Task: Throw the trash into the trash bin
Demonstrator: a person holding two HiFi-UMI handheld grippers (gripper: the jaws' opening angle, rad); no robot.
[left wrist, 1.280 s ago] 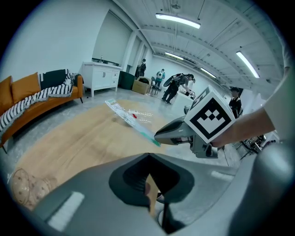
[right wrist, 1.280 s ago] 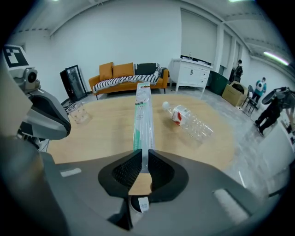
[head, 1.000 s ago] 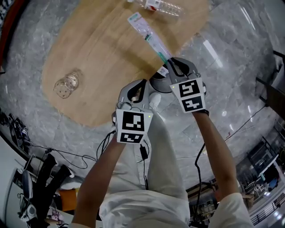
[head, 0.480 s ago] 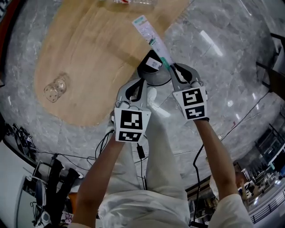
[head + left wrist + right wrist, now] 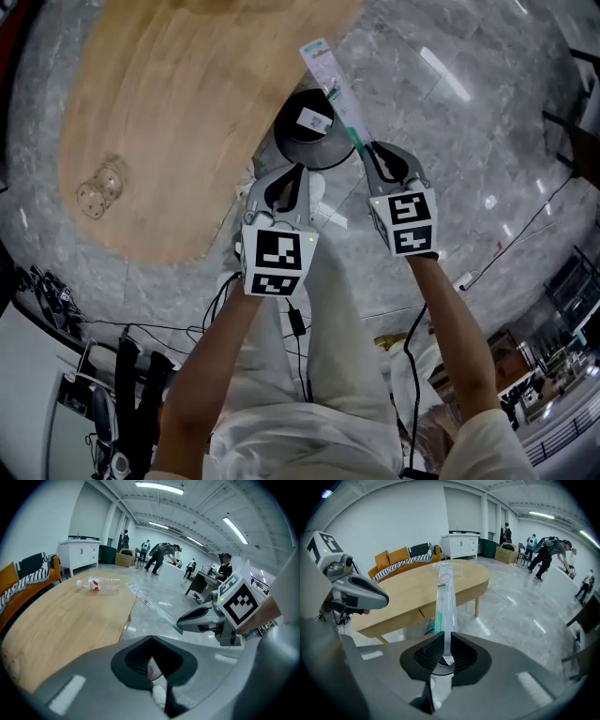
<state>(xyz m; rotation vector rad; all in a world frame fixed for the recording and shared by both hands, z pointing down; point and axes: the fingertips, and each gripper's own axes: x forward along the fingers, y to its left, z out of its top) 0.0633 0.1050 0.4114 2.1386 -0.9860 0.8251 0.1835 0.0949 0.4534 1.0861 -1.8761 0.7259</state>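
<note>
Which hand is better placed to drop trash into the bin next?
Right: the right gripper clamps the toothbrush packet just by the bin; the left gripper has its jaws shut, empty.

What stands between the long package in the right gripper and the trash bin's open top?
Nothing visible. The right gripper holds the package just beside the trash bin, whose top is open. The table edge and left gripper lie off that path.
</note>
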